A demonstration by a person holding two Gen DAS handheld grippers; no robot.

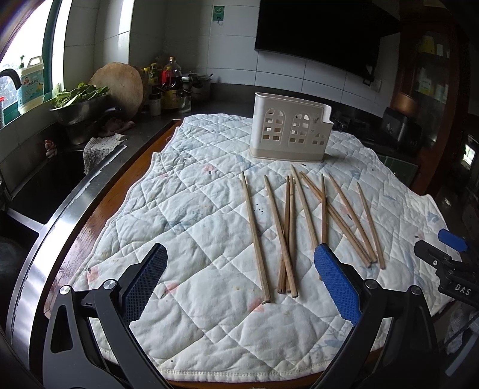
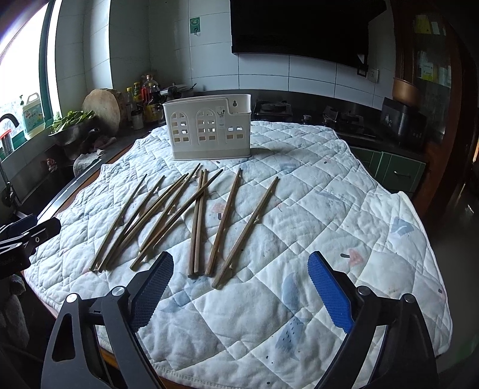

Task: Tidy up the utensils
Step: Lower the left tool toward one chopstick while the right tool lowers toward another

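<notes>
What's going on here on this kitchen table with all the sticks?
A person holds a two-finger gripper in each hand over a quilted cloth. Wooden chopsticks lie scattered on it in front of a white holder; nothing shows above its rim. The left gripper and right gripper are both open, holding nothing.

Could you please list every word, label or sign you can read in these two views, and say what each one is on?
"DAS": white letters on the black body of the right gripper; the word may run on out of sight.
Green sign on the wall tiles: a symbol only, too blurred to read.
Jug label by the window: print too small to read.
Sticker on the utensil holder: illegible.
</notes>
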